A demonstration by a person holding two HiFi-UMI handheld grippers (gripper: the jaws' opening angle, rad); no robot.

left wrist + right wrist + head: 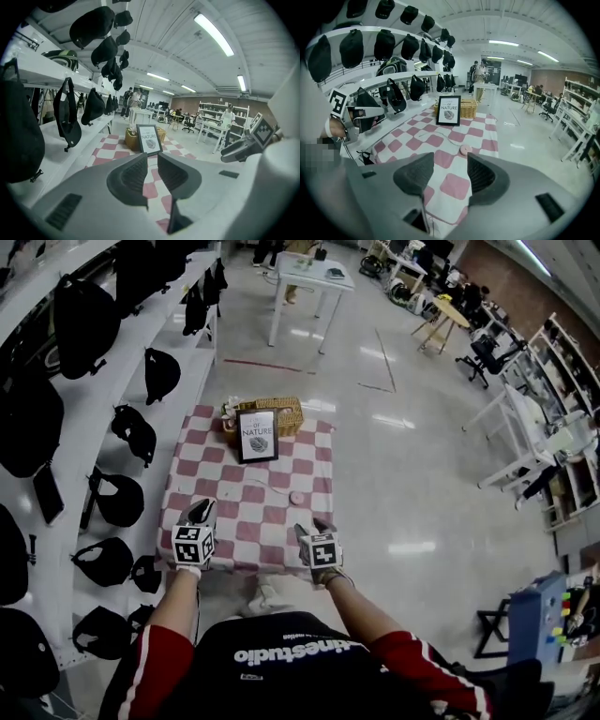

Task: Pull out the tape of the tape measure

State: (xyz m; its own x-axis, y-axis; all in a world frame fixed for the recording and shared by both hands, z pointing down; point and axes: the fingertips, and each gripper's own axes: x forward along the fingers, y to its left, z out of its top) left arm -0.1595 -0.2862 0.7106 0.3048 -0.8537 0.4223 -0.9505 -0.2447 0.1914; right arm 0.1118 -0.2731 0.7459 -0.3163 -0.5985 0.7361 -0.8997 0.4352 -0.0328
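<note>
Large open lab or workshop hall. White wall shelves (89, 413) hung with black caps (134, 432) fill the frame's left; white work tables (314, 277), office chairs (487, 357) and storage racks (565, 348) stand upper right on a glossy floor (412, 456), strip lights (213, 28) overhead.

The left gripper (199, 514) and right gripper (316, 527) hang over the checked table's (251, 519) near edge, apart from the round tape measure (297, 497).

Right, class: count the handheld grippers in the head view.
2: the left gripper over the near-left edge of the checked table, the right gripper over its near-right edge. None seems hidden.
</note>
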